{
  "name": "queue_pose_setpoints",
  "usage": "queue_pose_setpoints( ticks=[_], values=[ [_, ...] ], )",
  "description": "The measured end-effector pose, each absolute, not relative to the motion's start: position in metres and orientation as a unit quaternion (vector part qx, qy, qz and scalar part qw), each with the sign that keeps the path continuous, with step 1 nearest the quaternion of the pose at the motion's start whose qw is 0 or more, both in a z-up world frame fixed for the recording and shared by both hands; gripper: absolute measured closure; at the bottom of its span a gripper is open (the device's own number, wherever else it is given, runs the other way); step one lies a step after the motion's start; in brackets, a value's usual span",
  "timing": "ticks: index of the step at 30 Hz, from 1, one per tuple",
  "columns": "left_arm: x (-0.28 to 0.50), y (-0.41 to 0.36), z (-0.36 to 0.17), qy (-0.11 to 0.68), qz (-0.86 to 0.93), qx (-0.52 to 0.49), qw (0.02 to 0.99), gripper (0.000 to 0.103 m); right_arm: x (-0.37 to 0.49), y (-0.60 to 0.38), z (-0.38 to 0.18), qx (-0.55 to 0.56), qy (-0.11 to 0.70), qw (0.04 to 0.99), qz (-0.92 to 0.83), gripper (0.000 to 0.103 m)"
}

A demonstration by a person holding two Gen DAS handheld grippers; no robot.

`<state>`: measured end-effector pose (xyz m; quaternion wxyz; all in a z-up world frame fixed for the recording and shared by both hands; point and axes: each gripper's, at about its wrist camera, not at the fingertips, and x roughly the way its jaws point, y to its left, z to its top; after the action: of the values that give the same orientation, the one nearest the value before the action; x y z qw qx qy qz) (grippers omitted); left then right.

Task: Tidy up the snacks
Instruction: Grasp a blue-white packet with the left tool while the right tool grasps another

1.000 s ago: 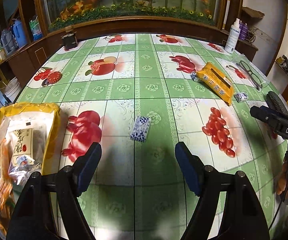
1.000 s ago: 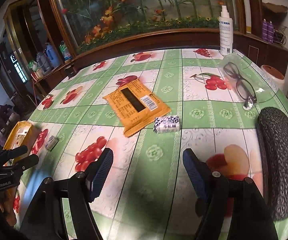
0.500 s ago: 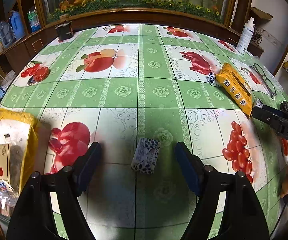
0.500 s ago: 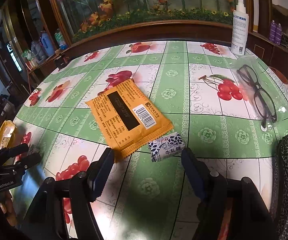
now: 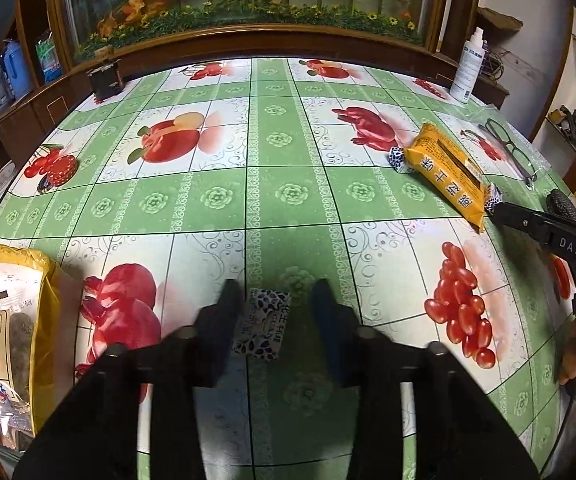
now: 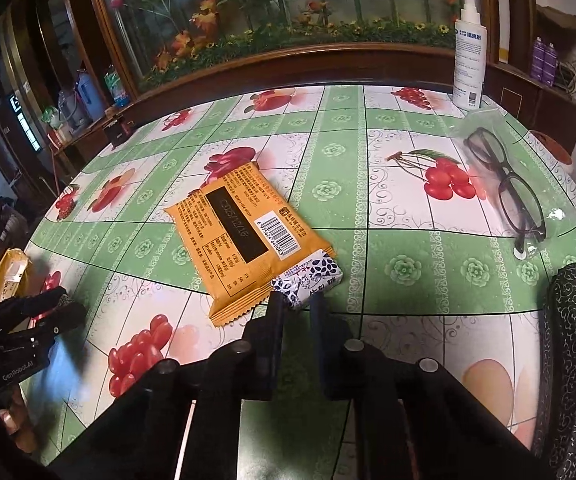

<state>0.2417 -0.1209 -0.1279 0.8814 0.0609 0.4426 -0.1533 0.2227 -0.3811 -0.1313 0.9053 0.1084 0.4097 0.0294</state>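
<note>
A small blue-and-white wrapped candy (image 5: 263, 326) lies flat on the fruit-patterned bench (image 5: 216, 196), bracketed by the left gripper (image 5: 276, 300), whose jaws stand narrowed on either side of the wrapper; whether the pads already touch it cannot be told from the blurred fingers. Farther along the bench, a second candy (image 6: 312, 278) of the same print rests against the corner of an orange biscuit packet (image 6: 244, 240), and the right gripper (image 6: 297, 308) has its jaws drawn close about that candy's near end, seemingly pinching it. A yellow bag (image 5: 8, 320) already holding other snacks sits at the bench's left edge, the likely destination. To do this step well, each gripper should probably close squarely across the candy's short width, low to the bench, so the slick wrapper does not squirt out; the right one should take care not to catch the packet's crimped edge. A pair of glasses (image 6: 504, 188) and a spray bottle (image 6: 470, 60) stand well apart.
</note>
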Motion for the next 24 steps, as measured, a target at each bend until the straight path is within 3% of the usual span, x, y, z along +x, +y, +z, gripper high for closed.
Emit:
queue_pose_setpoints(
  ticks=[3, 4, 5, 7, 15, 16, 18, 21, 24],
  values=[
    [0.241, -0.120, -0.128, 0.443, -0.158, 0.059, 0.881, 0.077, 0.225, -0.380, -0.132, 0.104, 0.417, 0.902, 0.033, 0.089],
    [0.241, -0.120, -0.128, 0.442, -0.158, 0.059, 0.881, 0.077, 0.225, -0.379, -0.131, 0.101, 0.414, 0.904, 0.031, 0.081],
    [0.241, -0.119, -0.128, 0.442, -0.158, 0.059, 0.881, 0.077, 0.226, -0.379, -0.130, 0.098, 0.413, 0.905, 0.027, 0.060],
    [0.241, -0.119, -0.129, 0.442, -0.158, 0.057, 0.881, 0.077, 0.226, -0.380, -0.128, 0.094, 0.405, 0.909, 0.023, 0.046],
    [0.241, -0.118, -0.128, 0.441, -0.161, 0.050, 0.881, 0.077, 0.248, -0.378, -0.132, 0.085, 0.423, 0.902, 0.024, 0.047],
    [0.241, -0.117, -0.128, 0.441, -0.161, 0.048, 0.881, 0.077, 0.249, -0.376, -0.131, 0.075, 0.423, 0.903, 0.020, 0.049],
    [0.241, -0.117, -0.128, 0.441, -0.163, 0.048, 0.881, 0.077, 0.248, -0.375, -0.132, 0.065, 0.425, 0.903, 0.009, 0.063],
    [0.240, -0.115, -0.128, 0.441, -0.165, 0.045, 0.881, 0.078, 0.242, -0.382, -0.132, 0.073, 0.422, 0.904, 0.010, 0.065],
    [0.239, -0.112, -0.127, 0.443, -0.171, 0.036, 0.880, 0.086, 0.232, -0.389, -0.131, 0.086, 0.414, 0.906, 0.010, 0.066]
  ],
)
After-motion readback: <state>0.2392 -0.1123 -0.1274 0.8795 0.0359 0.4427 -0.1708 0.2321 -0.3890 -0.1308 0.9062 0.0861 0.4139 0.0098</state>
